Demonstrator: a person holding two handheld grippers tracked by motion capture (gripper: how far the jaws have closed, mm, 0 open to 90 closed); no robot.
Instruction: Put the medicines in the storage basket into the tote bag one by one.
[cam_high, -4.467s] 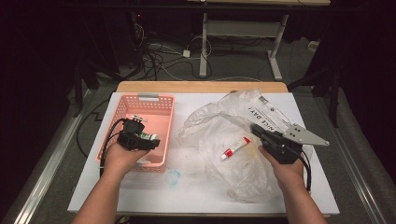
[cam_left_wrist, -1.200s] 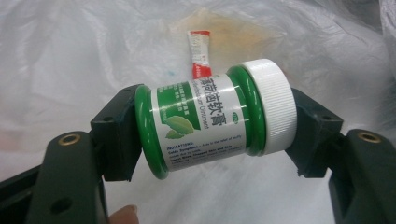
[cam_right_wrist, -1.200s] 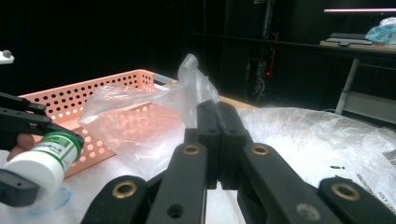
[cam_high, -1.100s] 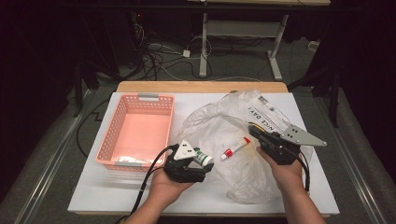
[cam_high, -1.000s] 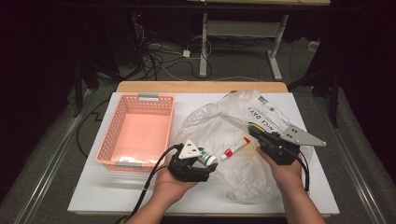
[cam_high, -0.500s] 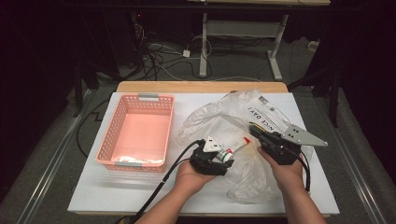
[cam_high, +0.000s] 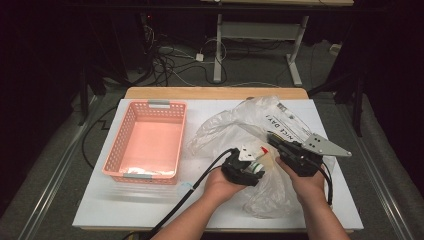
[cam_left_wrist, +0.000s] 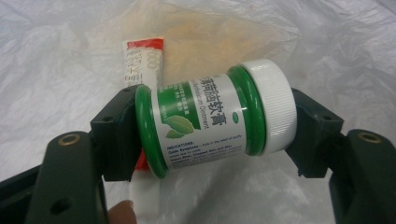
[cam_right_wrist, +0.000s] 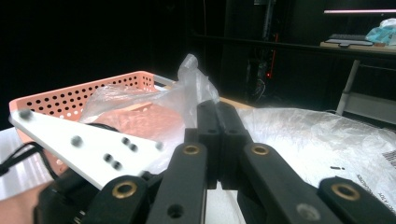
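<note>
A green ointment jar (cam_left_wrist: 210, 121) with a white cap lies crosswise between the jaws of my left gripper (cam_left_wrist: 210, 135), which is shut on it. In the high view that gripper (cam_high: 250, 167) holds the jar (cam_high: 257, 166) at the mouth of a clear plastic bag (cam_high: 240, 125). A red and white tube (cam_left_wrist: 142, 60) lies inside the bag just beyond the jar. My right gripper (cam_right_wrist: 217, 116) is shut on a fold of the bag's film (cam_right_wrist: 196, 79) and holds the edge up. Seen from above, this gripper (cam_high: 277, 140) is at the bag's right side.
A pink perforated basket (cam_high: 150, 142) stands on the white board (cam_high: 125, 210) to the left of the bag, with a clear packet at its front wall. The basket's rim (cam_right_wrist: 70, 98) is in the right gripper view. Cables trail off the front edge.
My left hand has carried the jar rightward and down, from in front of the basket to the bag's mouth. The right hand and the pinched film have stayed put.
</note>
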